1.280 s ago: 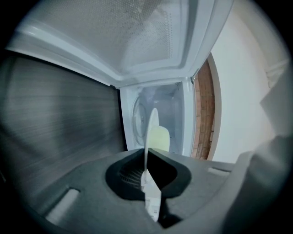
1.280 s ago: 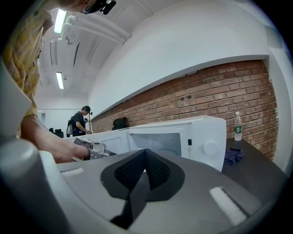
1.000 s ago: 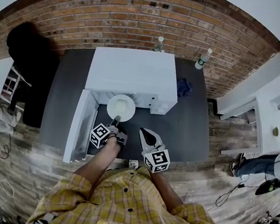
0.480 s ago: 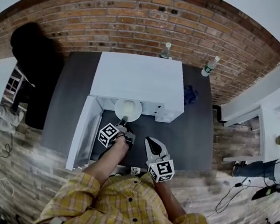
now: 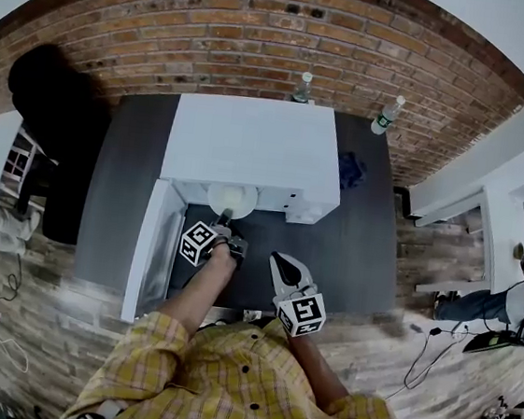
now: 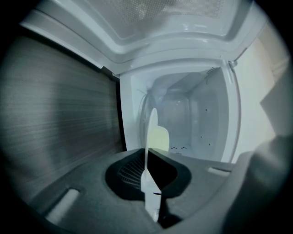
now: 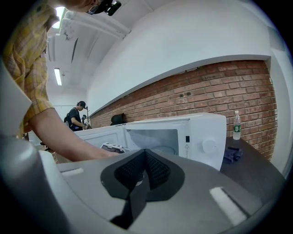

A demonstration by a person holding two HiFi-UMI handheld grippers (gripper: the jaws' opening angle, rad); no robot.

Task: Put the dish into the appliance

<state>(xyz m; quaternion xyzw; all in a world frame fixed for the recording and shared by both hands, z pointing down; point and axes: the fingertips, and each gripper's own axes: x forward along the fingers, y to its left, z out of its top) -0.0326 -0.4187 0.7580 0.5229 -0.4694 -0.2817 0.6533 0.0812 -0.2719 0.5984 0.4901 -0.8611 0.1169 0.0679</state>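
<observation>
brick wall (image 5: pixel 264 26) behind; dark table (image 5: pixel 361 243); white microwave (image 5: pixel 251 142), door (image 5: pixel 148 247) open. left gripper (image 5: pixel 223 218) jaws nearly together, clamped on dish (image 5: pixel 232 197) rim; dish at cavity mouth, partly inside. right gripper (image 5: pixel 277 260) jaws together, empty. dish likely stiff, slick, breakable; rim grip apt.

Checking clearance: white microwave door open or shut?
Open: the white door stands out leftward; the white microwave's cavity shows past the round white plate.

Hand-held gripper (image 6: pixel 149 178) pinches dish (image 6: pixel 158 137) edge-on before open microwave (image 6: pixel 197 119).
</observation>
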